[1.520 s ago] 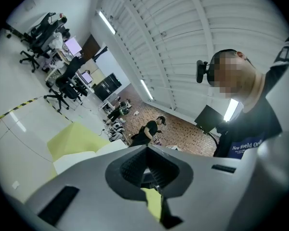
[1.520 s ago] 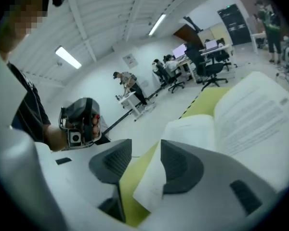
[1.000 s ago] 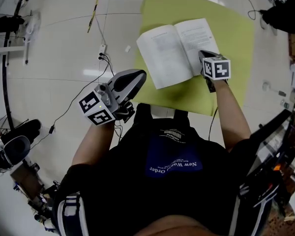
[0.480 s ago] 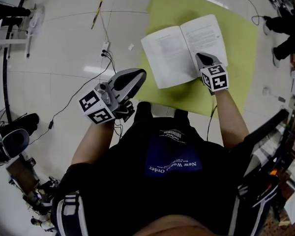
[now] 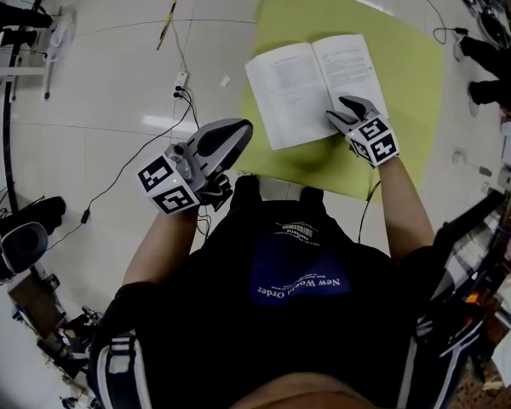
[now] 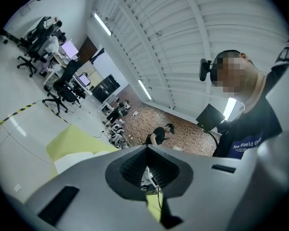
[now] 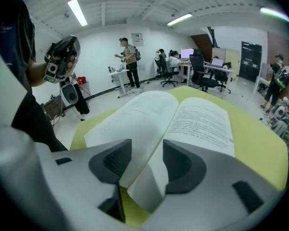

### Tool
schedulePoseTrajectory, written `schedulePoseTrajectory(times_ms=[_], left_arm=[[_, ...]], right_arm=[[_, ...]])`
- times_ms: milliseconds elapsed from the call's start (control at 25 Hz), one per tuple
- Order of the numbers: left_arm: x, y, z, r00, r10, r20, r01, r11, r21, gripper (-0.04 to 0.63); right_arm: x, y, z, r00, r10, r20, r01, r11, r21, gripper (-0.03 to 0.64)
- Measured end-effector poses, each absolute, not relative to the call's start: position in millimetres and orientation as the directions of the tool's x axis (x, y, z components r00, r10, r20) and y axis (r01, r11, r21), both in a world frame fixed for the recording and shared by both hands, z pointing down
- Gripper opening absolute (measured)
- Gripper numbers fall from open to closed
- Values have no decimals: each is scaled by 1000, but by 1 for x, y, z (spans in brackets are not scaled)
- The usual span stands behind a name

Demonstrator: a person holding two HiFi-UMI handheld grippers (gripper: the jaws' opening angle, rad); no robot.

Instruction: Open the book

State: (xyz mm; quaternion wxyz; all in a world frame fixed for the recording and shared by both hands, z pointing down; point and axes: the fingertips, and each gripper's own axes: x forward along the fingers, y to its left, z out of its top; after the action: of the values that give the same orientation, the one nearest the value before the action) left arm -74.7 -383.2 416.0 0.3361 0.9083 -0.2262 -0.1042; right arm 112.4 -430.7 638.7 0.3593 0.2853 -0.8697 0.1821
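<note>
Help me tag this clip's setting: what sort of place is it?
Likely an open-plan office or lab: monitors, office chairs and strip lights overhead.

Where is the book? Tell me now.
In the head view the book lies open at upper right on the yellow mat; the right gripper, whose jaws have just been opening, straddles its near edge.

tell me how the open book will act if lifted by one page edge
Probably floppy: the book looks paperback and its near pages bend. Likely light, since it looks thin; held by one leaf, the rest would sag. It lies flat, so it is unlikely to tip or roll.
</note>
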Motion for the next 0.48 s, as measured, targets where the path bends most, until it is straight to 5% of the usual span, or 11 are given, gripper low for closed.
schedulePoseTrajectory(times_ms=[200, 480], left_arm=[[-73, -381, 413, 876, -481, -34, -344, -673, 654, -5], [-70, -373, 408, 878, -478, -33, -343, -674, 655, -5]], right_arm=[[96, -395, 634, -696, -152, 701, -388, 902, -191, 352], [86, -374, 647, -570, -193, 798, -184, 977, 105, 373]])
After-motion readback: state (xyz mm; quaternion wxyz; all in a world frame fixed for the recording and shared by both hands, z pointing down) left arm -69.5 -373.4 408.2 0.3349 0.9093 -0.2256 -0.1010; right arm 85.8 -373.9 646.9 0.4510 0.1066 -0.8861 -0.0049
